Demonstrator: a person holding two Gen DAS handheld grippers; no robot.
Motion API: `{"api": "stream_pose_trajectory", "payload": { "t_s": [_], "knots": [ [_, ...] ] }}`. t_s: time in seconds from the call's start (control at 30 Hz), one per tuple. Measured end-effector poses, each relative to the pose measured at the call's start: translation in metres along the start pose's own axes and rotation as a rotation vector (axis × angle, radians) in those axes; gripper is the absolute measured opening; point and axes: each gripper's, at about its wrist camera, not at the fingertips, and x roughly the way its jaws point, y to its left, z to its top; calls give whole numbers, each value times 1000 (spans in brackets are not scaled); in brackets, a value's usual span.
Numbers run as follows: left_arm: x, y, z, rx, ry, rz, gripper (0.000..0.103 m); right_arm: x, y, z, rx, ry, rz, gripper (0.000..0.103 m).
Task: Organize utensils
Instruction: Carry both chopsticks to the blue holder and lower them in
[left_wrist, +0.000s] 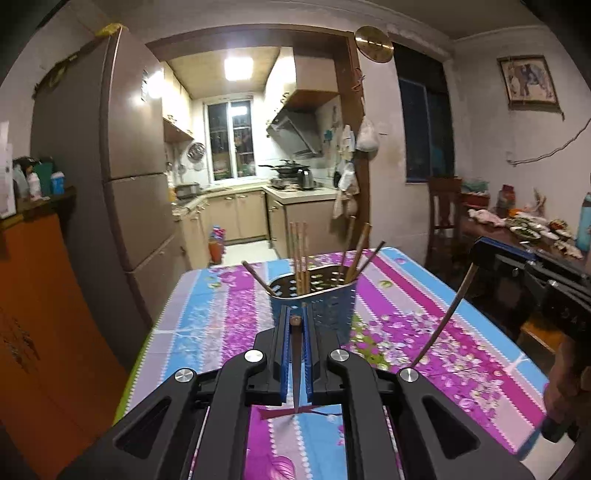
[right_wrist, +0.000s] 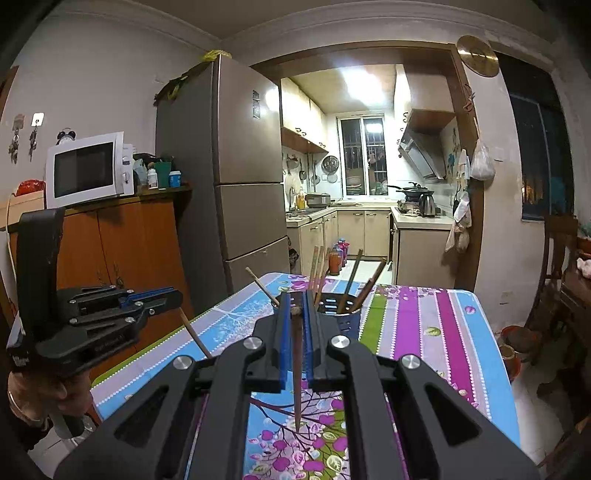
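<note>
Chopsticks: each gripper clamps one brown wooden stick; tip them upright over the blue perforated holder at frame centre.

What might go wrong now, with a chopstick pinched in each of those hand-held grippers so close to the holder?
1. The perforated blue metal holder stands free on the floral tablecloth; a nudge could tip it.
2. The left hand-held gripper grips its brown wooden chopstick near one end, so the chopstick might swivel or slip.
3. Chopsticks already in the holder lean in different directions and could block the right hand-held gripper's chopstick.
</note>
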Motion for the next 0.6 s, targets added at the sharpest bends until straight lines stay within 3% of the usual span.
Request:
{"api": "stream_pose_trajectory", "payload": {
  "t_s": [0.23,0.6],
  "knots": [
    [2,-6,2,29,-13,76,8,6,8,9,-19,2,-1,5],
    [3,-4,6,39,-31,117,8,13,9,20,-36,-1,-11,5]
  ]
}}
